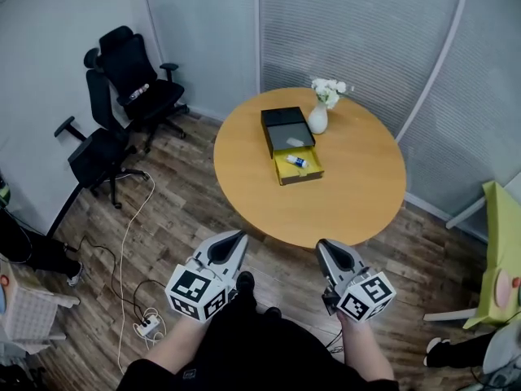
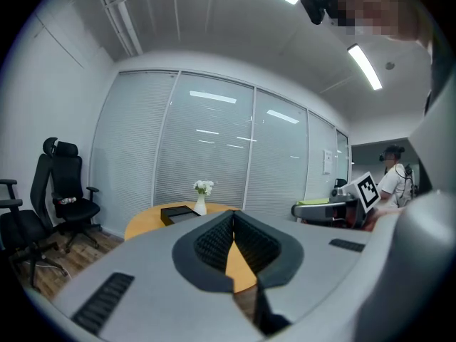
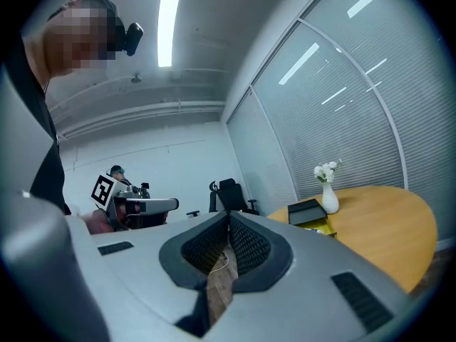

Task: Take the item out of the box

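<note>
the left claw [image 1: 237, 238] and the right claw [image 1: 325, 246] are held side by side and apart over the wooden floor [image 1: 187, 187], both tips just short of the near edge of the round wooden table [image 1: 350, 198]. in the left gripper view the left claw's ribbed pads [image 2: 214, 242] meet at the tip with nothing between them, so it is pinched closed and empty. the right gripper view shows the right claw [image 3: 228, 224] the same way, pads together at the tip and carrying nothing. ahead of both claws, well apart from them and roughly between the lines they point along, the box [image 1: 285, 125] lies open on the table. its black half is on the side away from the claws and its yellow tray [image 1: 284, 169] is on the side toward them. the small white and blue item [image 1: 297, 161] lies inside that yellow tray, touched by neither claw. just beyond the box, off toward the right claw's side, stands a white vase [image 1: 317, 119] of flowers [image 1: 329, 88], right beside the black half. far out to the left of the left claw are two black office chairs [image 1: 130, 84]. a power strip [image 1: 147, 327] lies on the floor behind and to the left of that claw, near its marker cube [image 1: 196, 292].
</note>
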`<state>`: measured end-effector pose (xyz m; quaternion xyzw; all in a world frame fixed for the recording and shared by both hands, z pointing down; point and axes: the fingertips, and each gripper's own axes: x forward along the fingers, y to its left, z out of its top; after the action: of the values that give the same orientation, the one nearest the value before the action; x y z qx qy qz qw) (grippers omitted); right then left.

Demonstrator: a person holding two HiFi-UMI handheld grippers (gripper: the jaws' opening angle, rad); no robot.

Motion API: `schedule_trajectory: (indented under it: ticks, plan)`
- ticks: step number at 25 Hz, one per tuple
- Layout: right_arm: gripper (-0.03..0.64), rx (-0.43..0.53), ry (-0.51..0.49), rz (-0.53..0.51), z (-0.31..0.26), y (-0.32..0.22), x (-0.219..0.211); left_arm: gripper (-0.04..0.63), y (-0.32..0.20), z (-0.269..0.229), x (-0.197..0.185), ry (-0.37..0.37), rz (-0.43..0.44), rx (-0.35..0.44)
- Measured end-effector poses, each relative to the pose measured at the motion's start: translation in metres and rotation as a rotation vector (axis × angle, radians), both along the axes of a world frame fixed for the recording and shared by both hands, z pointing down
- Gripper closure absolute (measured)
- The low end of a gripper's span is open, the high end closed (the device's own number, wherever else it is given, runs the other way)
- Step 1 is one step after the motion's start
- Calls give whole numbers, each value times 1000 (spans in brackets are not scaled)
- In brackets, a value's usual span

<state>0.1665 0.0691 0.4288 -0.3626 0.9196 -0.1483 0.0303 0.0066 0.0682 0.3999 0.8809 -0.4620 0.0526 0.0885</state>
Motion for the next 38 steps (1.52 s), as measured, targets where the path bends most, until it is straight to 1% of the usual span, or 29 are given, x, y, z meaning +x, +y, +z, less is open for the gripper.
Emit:
schedule_trajectory:
  ticks: [6,11,14,18,21,28,32,38]
  plan:
    - [578,-33,31,14,13,-41,-7,583,-50,13,-7,27,18,-18]
    - [578,-75,57,55,23,-97,-15,583,-112,22,-22,43,42,-43]
    - [578,-94,79,55,29,-135,-31,583,-153,24,-37,49,52,-43]
    - [578,-87,108,54,25,-180,-61,583,-202,29,-63,65,57,-61]
    - [578,-78,117,60,19,-209,-78,583,-230,28,-74,72,76,-61]
    - [578,-85,140,93,21,-255,-97,583,-278,32,-90,73,124,-70]
    - [578,-79,142,116,16,-271,-91,583,-296,32,-89,82,136,-72]
    - [578,-62,164,122,11,-290,-66,583,-319,22,-61,90,143,-49]
